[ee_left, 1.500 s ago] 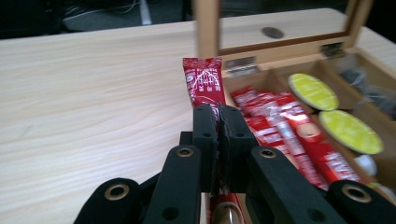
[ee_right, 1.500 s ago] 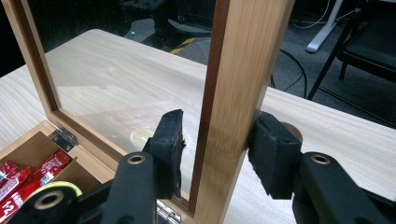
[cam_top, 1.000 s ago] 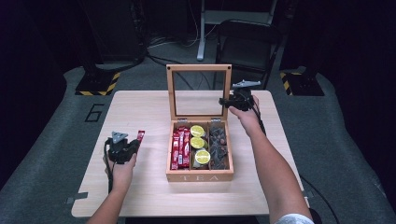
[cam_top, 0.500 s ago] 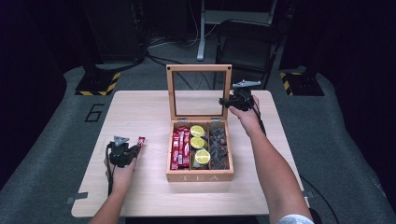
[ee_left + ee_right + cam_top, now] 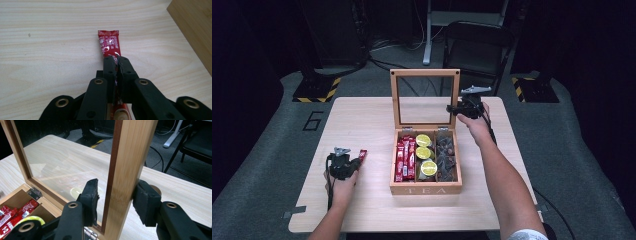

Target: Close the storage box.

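A wooden tea box (image 5: 426,189) sits near the middle of the light wooden table (image 5: 362,120), its glass-paned lid (image 5: 425,98) standing upright on its hinges at the back. The front panel carries the letters TEA. Inside are three compartments side by side: red sachets (image 5: 405,159) on the left, round yellow-green packets (image 5: 425,154) in the middle, and dark items (image 5: 445,155) on the right that I cannot make out clearly.

The right tongs (image 5: 460,109) are at the right-hand upright of the lid frame. In the right gripper view, one black jaw lies on the glass side and the other presses against the outer edge of the wooden frame (image 5: 126,170), so the right tongs (image 5: 115,200) are clamped around that upright.

The left tongs (image 5: 353,163) are low on the left part of the table, well apart from the box, held by the person's left hand (image 5: 341,181). They are closed on a red sachet (image 5: 361,155). In the left gripper view the left tongs (image 5: 116,63) pinch the sachet (image 5: 109,45) partway along its length, and its free end points away over the table, with a corner of the box (image 5: 195,30) off to the side.

Beyond the table a dark folding chair (image 5: 477,45) stands on the grey floor (image 5: 272,150).
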A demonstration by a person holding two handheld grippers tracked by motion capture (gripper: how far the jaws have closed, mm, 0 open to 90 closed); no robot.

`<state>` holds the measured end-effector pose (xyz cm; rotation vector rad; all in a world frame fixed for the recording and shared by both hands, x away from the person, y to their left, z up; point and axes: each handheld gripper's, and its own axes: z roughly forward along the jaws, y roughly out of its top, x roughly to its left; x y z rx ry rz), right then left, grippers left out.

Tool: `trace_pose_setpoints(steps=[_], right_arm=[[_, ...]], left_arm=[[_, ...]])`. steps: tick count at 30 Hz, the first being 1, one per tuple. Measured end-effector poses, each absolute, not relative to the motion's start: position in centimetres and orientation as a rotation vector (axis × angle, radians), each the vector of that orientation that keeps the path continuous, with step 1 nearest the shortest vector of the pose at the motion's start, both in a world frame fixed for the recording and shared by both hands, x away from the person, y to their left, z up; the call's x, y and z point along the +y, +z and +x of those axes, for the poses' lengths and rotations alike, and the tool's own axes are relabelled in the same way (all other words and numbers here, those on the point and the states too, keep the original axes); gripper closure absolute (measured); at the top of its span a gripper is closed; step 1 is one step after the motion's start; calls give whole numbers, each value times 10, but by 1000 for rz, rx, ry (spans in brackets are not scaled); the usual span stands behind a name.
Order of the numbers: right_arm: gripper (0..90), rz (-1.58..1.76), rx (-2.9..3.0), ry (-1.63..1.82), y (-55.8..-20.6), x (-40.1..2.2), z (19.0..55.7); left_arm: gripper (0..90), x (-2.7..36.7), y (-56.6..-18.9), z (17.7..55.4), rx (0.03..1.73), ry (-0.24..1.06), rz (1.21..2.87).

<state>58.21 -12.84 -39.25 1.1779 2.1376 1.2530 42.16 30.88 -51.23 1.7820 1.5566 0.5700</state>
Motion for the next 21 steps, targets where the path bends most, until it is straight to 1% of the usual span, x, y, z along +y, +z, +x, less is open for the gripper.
trace_pose_setpoints(steps=[2,6,11,12,17,21], right_arm=[[557,1172,2141,1252,-393,-129,582],[561,1172,2140,1256,-393,-129,583],[570,1186,2139,1263,-392,-130,582],[574,1182,2139,1259,-392,-130,582],[625,1188,2136,1246,-391,-130,581],[630,1184,2138,1236,-389,-130,579]], left_arm=[[821,309,-512,421,1554,562,1779],[688,307,-511,420,1544,566,1771],[603,307,-509,419,1518,579,1784],[594,305,-509,419,1521,590,1760],[567,301,-503,416,1489,603,1761],[565,297,-497,415,1457,603,1765]])
